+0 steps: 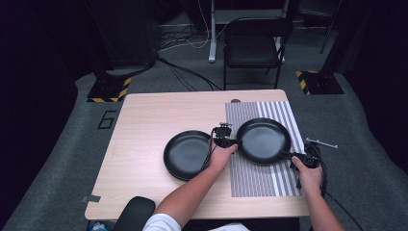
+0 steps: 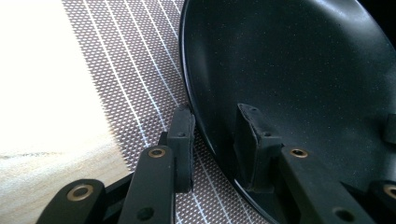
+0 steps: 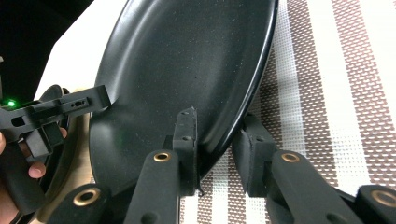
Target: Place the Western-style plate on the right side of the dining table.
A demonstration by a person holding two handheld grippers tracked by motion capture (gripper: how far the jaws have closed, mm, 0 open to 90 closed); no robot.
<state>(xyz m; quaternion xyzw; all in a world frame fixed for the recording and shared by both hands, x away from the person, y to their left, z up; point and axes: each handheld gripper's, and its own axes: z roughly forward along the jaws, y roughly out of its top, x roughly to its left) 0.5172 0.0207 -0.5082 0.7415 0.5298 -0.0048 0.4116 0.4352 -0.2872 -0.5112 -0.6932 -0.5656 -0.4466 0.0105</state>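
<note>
Item: two black plates, one gripped at opposite rims above the striped mat.

I hold the right-hand plate (image 1: 264, 140) with both tools so its weight is shared: my left gripper (image 1: 226, 141) pinches the rim at the plate's 9 o'clock, one jaw inside the bowl, one under the edge; my right gripper (image 1: 301, 157) pinches the rim near 4 o'clock the same way; neither set is pressed together, each clamps the thin lip; the plate sits over the striped mat (image 1: 284, 115), at 3 o'clock of the second plate (image 1: 186, 155), which rests flat on the bare wood; table (image 1: 144, 120) pale, light-grained; floor grey carpet; a folding chair (image 1: 252, 45) at 12 o'clock; yellow-black weighted feet (image 1: 109, 90) at 10 and 2 o'clock; cables trailing behind.
</note>
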